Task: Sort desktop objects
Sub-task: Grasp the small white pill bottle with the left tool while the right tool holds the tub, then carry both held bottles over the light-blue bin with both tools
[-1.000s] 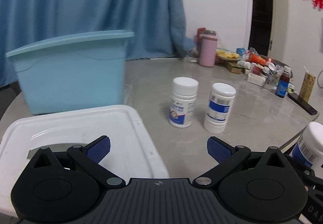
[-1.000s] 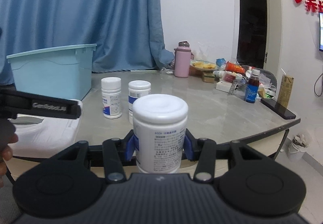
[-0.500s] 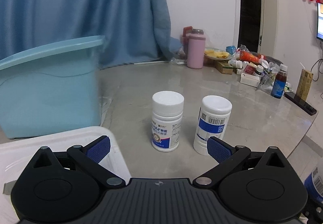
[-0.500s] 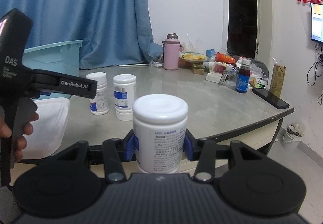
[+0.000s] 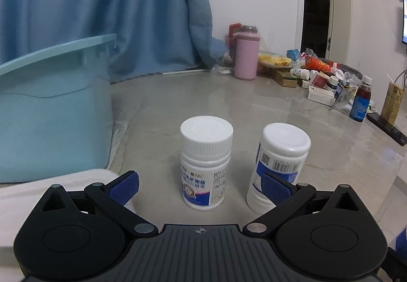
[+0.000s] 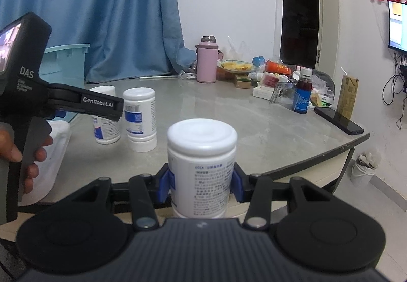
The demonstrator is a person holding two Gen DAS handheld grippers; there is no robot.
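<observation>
Grey marble-look table [image 5: 267, 114] runs back to a blue curtain [image 5: 101, 14] and white wall. Far right corner is crowded w/ a pink flask [image 5: 246, 55], plate, boxes, a dark syrup bottle [image 5: 360, 98] and a phone [image 6: 338, 120] lying near the right edge. Mid table is bare, lots of room betw. the clutter and the front. Left side is blocked by a blue bin [image 5: 51, 109]; a white tray [image 5: 63, 180] sits in front of it, at the near edge.

Two white pill bottles stand upright, side by side, close but not touching: bottle A [image 5: 206, 165] w/ ribbed cap and blue-pink label, bottle B [image 5: 278, 165] w/ smooth cap, blue band and barcode.

Left gripper [image 5: 201, 185] is spread wide, nothing betw. its blue pads; bottle A sits just ahead, about centred in the gap, and the right pad overlaps bottle B in the left view. In the right view a hand [image 6: 15, 147] grips its handle.

Right gripper [image 6: 201, 185] pinches bottle C [image 6: 202, 167] by the lower body, pads on both sides; upright, white cap, small printed text on label. It's off the near right side of the table, whose edge passes behind it.
</observation>
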